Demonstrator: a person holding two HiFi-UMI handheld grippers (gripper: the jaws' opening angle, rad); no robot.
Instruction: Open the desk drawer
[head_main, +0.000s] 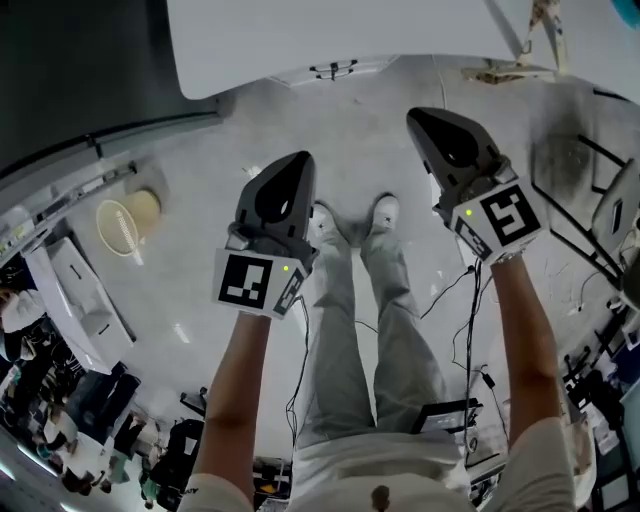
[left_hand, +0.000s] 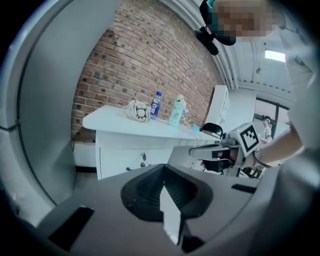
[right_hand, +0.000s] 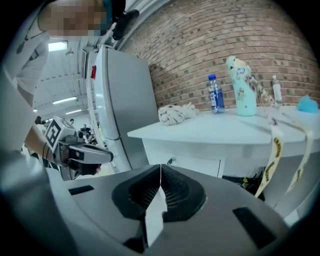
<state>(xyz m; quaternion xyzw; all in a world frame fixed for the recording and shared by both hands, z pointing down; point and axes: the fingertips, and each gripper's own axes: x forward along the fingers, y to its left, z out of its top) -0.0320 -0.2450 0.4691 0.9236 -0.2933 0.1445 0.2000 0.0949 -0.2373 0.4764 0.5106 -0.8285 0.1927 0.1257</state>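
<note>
A white desk (left_hand: 125, 127) stands against a brick wall, some way ahead of both grippers. Its drawer fronts (left_hand: 125, 159) with small dark knobs (left_hand: 143, 156) are closed. The right gripper view shows the same desk (right_hand: 215, 131) and one drawer knob (right_hand: 171, 161). My left gripper (left_hand: 163, 172) is shut with nothing between its jaws. My right gripper (right_hand: 160, 175) is likewise shut and empty. In the head view the left gripper (head_main: 290, 175) and right gripper (head_main: 440, 125) hang side by side over the floor, short of the desk's edge (head_main: 300, 45).
On the desk sit a knotted rope bundle (right_hand: 175, 114), a blue bottle (right_hand: 215, 94) and a pale teal bottle (right_hand: 241, 86). A yellow strap (right_hand: 274, 150) hangs off its right side. A grey fridge (right_hand: 125, 110) stands left of it. Cables (head_main: 460, 290) and a straw hat (head_main: 125, 220) lie on the floor.
</note>
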